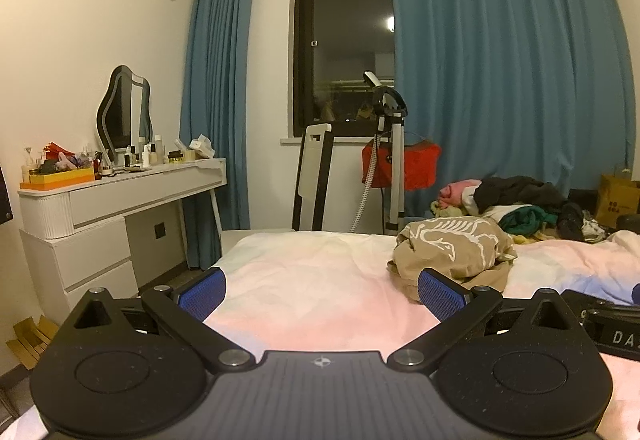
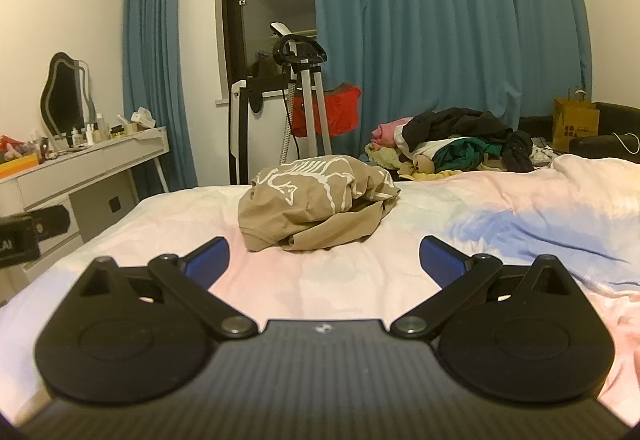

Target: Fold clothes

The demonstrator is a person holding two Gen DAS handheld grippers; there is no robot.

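A crumpled tan cotton garment with a white skeleton print is left in a heap near the far edge of the pale pink-and-blue bedsheet, while the left gripper and right gripper are held spread and empty short of it, presumably for a first grasp.

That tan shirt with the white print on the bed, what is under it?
The crumpled tan shirt lies on the pink and white bedsheet, which shows all around it. Whether anything is tucked beneath its folds cannot be seen.
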